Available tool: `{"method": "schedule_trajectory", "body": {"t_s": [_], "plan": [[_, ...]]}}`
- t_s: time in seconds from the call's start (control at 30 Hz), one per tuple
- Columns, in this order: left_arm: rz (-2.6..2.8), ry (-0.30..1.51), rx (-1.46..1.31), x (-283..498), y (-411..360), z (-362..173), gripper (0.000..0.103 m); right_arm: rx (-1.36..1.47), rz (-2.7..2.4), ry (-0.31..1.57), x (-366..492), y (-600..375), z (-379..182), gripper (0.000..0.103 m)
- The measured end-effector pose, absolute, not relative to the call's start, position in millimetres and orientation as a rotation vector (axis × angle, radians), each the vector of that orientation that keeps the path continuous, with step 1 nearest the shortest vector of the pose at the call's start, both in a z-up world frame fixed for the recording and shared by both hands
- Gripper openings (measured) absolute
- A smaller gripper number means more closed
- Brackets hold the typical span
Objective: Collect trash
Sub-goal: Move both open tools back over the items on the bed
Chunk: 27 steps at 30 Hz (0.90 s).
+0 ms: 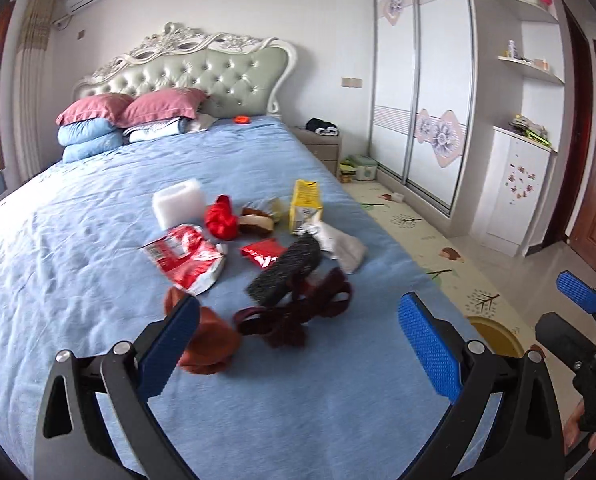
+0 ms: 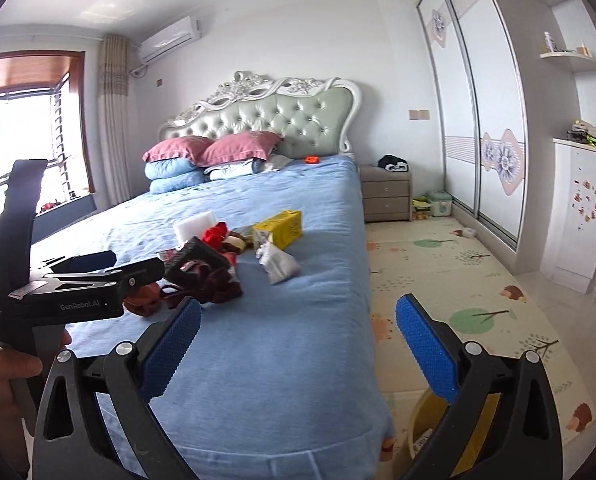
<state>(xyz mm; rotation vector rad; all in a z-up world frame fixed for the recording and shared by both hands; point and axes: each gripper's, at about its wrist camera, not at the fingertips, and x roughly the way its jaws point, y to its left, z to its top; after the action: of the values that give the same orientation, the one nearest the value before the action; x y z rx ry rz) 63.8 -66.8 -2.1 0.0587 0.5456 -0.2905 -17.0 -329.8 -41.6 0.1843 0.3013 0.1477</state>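
Both grippers, left gripper [image 1: 298,344] and right gripper [image 2: 297,350], spread wide and empty above the bed [image 1: 78,280]; trash pile [image 1: 258,248] mid-sheet, yellow bin [image 2: 426,432] on the floor beside it; risk: wrappers interleaved with maroon cloth [image 1: 298,312] may snag it.

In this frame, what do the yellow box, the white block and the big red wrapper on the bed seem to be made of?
Yellow box: probably printed cardboard, matte, with sharp folded edges and an open top.
White block: likely foam or sponge; soft rounded corners, dull surface, though it could be wrapped.
Big red wrapper: thin plastic film, glossy and crumpled, with a white inner side showing.
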Motion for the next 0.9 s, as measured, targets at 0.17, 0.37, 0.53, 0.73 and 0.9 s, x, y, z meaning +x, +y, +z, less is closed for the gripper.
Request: {"method": "schedule_trajectory", "body": {"t_s": [0.17,0.37,0.53,0.73,0.9], "plan": [[-0.213,0.603,-0.002,81.9,-22.8,-13.3,0.099,0.149,0.205,0.282,-1.3,-289.4,-35.3,0.095],[-0.193,0.659,-0.058,101.8,-2.8,-32.5,0.099,0.166,0.251,0.293,16.1,-270.2,-32.9,0.095],[-0.173,0.685,-0.105,117.2,6.1,-38.0,0.099,0.17,0.254,0.309,26.6,-262.9,-33.6,0.095],[-0.172,0.755,-0.152,132.0,6.4,-51.7,0.097,0.186,0.293,0.355,49.5,-258.7,-33.7,0.095],[-0.247,0.813,-0.203,141.2,4.0,-62.1,0.057,0.215,0.34,0.384,67.0,-250.5,-31.9,0.095]]}}
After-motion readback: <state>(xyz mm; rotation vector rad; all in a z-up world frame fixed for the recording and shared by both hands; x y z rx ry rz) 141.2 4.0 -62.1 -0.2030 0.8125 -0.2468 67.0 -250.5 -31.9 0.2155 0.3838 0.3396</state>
